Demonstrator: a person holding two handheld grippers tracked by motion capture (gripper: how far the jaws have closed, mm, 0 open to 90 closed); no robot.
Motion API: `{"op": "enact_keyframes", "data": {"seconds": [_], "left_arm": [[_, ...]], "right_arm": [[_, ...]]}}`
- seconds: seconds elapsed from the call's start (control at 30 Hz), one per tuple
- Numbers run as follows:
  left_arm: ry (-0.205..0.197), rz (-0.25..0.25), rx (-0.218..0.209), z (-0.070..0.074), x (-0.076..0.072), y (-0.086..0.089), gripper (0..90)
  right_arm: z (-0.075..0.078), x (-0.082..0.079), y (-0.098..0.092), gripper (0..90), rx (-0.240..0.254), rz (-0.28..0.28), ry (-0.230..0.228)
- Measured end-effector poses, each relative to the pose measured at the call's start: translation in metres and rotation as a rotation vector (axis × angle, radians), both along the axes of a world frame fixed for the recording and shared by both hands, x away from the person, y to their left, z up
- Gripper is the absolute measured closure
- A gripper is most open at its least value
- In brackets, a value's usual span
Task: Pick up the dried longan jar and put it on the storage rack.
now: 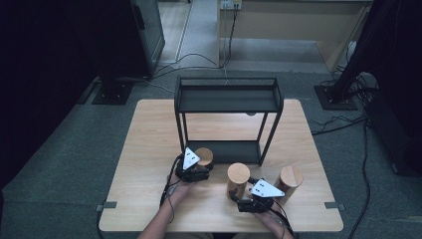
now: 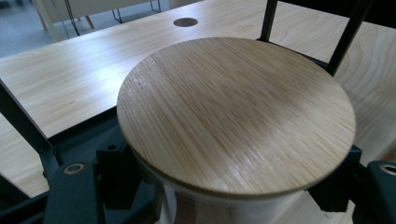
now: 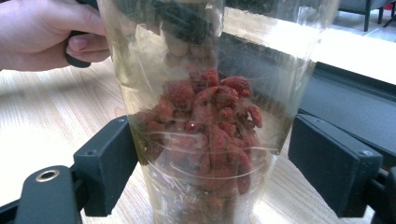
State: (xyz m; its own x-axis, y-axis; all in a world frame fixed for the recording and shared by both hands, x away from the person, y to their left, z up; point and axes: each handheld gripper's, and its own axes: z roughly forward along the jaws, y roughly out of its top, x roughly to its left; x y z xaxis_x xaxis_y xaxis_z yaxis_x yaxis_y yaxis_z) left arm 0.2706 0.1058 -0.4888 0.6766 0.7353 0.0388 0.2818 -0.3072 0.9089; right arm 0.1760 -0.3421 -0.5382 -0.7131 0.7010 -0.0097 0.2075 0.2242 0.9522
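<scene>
Left claw [image 1: 195,169] clenching on jar with bamboo lid [image 2: 236,114], pads pressing glass wall just under lid rim. Jar sitting by front edge of black rack's [image 1: 226,94] lower shelf, near middle of counter [image 1: 149,144].

Right claw [image 3: 205,168] standing released around second glass jar [image 3: 210,93]: left pad touching or nearly touching glass, right pad clear of it with gap showing. Second jar holding red dried berries [image 3: 210,126], standing upright on counter.

Third lidded jar [image 1: 290,180] standing just right of right claw.
</scene>
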Motion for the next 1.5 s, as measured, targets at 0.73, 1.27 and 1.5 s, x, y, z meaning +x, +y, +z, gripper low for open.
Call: {"op": "enact_keyframes", "data": {"seconds": [0.73, 1.27, 1.5], "left_arm": [[-0.012, 0.029, 0.006, 0.007, 0.020, -0.023, 25.5], [0.009, 0.149, -0.006, 0.005, 0.031, -0.038, 25.5], [0.002, 0.187, 0.015, 0.004, 0.034, -0.051, 25.4]], "right_arm": [[0.001, 0.000, 0.001, 16.7, -0.002, -0.002, 0.003], [0.001, -0.001, 0.001, 16.7, -0.006, -0.003, 0.000], [0.001, -0.001, 0.002, 16.7, -0.008, -0.004, -0.001]]}}
